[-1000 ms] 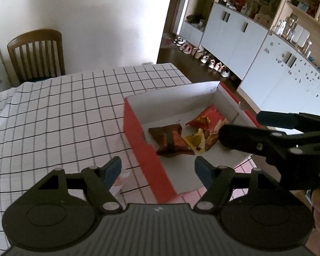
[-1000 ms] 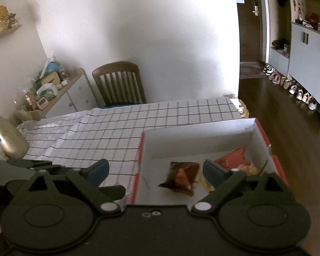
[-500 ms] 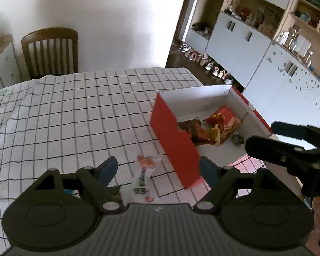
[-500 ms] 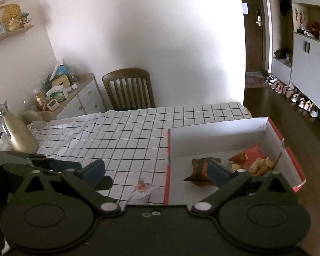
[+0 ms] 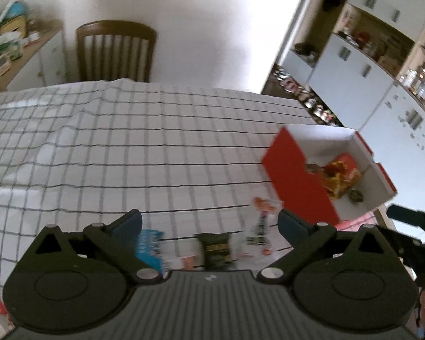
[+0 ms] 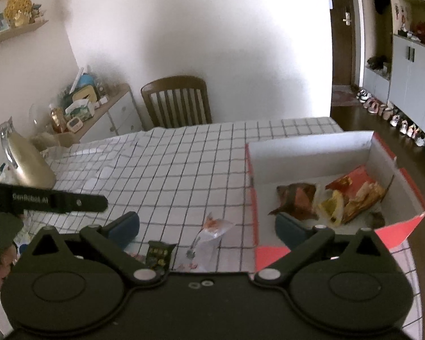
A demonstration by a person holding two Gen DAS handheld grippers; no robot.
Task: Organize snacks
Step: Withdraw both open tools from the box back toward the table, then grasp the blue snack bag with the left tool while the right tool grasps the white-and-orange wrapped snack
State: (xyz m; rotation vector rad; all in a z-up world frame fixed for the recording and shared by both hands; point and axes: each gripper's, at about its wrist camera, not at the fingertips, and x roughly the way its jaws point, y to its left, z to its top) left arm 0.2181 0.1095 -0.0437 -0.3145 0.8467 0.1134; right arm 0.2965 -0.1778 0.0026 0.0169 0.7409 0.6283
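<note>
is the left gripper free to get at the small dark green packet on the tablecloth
Probably yes. The left gripper is open and empty, and the dark green packet lies flat just ahead between its fingers, with only a clear packet beside it.

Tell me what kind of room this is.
Most likely a home dining area beside the entryway. A table under a checked tablecloth has a wooden dining chair at its far side, shoes line the floor along tall white cabinets, and a door stands behind them.
</note>
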